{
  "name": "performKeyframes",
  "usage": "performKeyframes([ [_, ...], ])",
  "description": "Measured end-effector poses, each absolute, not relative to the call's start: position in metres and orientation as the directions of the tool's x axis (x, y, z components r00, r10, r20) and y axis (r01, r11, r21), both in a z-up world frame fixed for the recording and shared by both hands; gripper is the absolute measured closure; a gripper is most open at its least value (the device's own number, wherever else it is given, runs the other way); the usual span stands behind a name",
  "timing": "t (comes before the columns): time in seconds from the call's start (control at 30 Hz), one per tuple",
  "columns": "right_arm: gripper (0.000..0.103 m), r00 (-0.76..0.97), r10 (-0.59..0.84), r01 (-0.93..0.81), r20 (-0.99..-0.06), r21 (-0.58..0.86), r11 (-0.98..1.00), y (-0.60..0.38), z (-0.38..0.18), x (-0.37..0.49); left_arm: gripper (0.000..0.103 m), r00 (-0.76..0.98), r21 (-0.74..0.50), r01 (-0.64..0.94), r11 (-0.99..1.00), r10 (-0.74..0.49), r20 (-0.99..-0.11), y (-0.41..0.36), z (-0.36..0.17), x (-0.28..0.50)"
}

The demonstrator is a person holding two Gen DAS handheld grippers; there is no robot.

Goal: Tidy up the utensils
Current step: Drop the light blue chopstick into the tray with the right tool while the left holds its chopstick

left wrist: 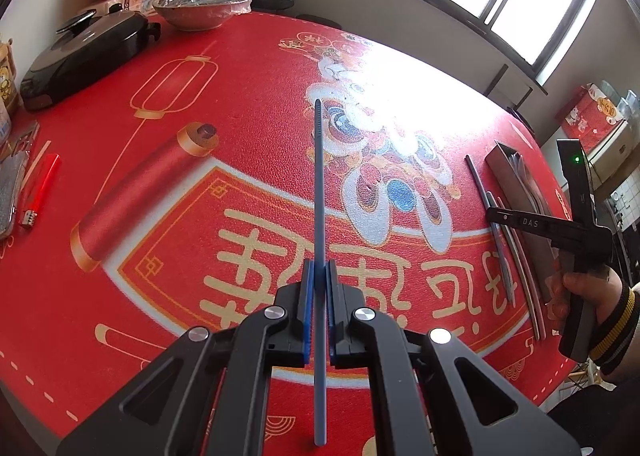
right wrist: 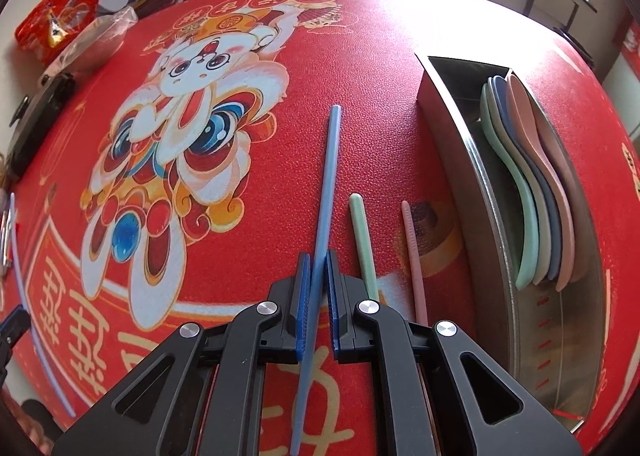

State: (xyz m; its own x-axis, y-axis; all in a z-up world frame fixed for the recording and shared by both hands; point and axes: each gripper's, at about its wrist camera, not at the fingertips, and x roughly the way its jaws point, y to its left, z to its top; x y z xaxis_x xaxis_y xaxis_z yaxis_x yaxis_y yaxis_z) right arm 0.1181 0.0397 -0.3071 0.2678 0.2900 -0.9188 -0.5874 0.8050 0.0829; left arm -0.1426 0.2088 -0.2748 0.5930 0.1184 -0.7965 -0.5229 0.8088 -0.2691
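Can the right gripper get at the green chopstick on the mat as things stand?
Probably not yet: the right gripper is shut on a blue chopstick. The green chopstick lies unobstructed just beside it.

Both the left gripper [left wrist: 319,280] and right gripper [right wrist: 319,272] have black angular linkages, 4 silver round screws and blue ribbed pads [right wrist: 305,296]. The right hand [left wrist: 576,288] wears a black cuff with yellow stripes.
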Motion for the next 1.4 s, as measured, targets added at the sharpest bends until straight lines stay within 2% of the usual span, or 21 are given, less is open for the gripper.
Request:
performKeyframes([
  [0.4,0.094,0.237,0.323,-0.631,-0.916,0.107,0.768,0.050,-0.307,0.127,0.098,0.598,-0.275,-0.517,0.811,0.113,-0.793,0.209,-0.273,-0.140],
  [0.93,0.095,0.294,0.306,-0.623,-0.906,0.061,0.780,0.049,-0.307,0.118,0.098,0.597,-0.271,-0.520,0.810,0.118,-0.793,0.207,-0.271,-0.141],
  [1.4,0.097,0.234,0.455,-0.607,-0.859,0.236,0.758,0.014,-0.280,0.104,0.098,0.626,-0.275,-0.460,0.844,0.089,-0.774,0.192,-0.263,-0.122],
])
